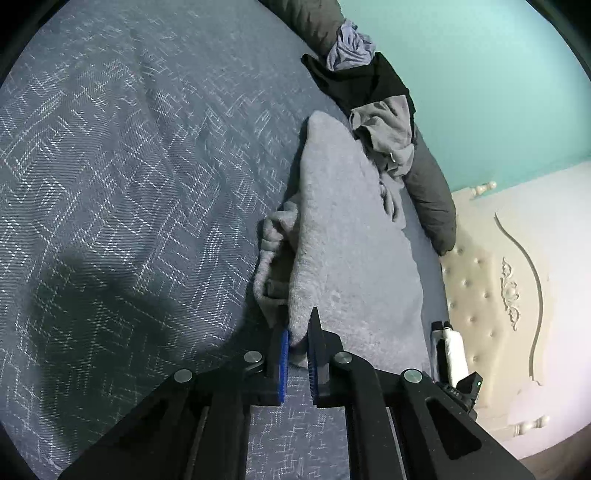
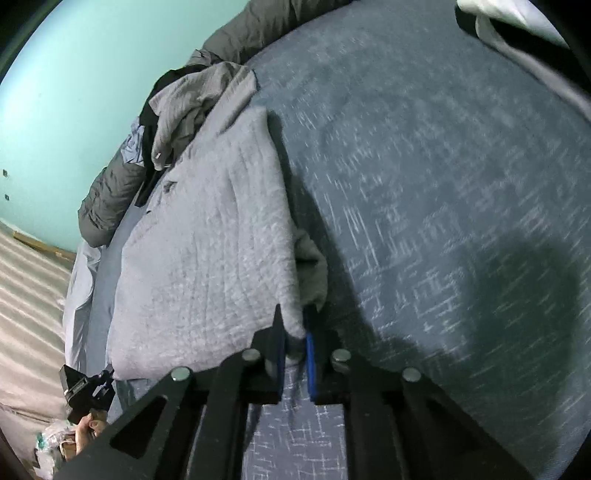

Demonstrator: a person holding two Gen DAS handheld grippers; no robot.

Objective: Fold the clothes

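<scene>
Two grippers are clamped on one grey garment point(image 1: 343, 229) that lies on the blue bedspread point(image 1: 129, 166). The left gripper point(image 1: 298, 343) is closed on a corner of its near edge, and the right gripper point(image 2: 293, 347) is closed on another corner of that edge. The cloth is lifted at the pinched corners and slopes down to the bed, so a fold of this piece is judged to be under way, with a layer being carried across. What comes next is judged to need both corners kept level and taut, moved together and laid edge to edge, so no bunching forms where a crumpled sleeve or cuff point(image 1: 271, 258) hangs beneath.

A white tufted headboard point(image 1: 498, 288) and a lilac item atop the heap of clothes point(image 1: 380, 110) are shown only in the left view. A hand point(image 2: 86, 430) gripping the other tool, a pale floor point(image 2: 29, 288) and white cloth point(image 2: 517, 22) at the far edge are seen only in the right view, which is blurred.
</scene>
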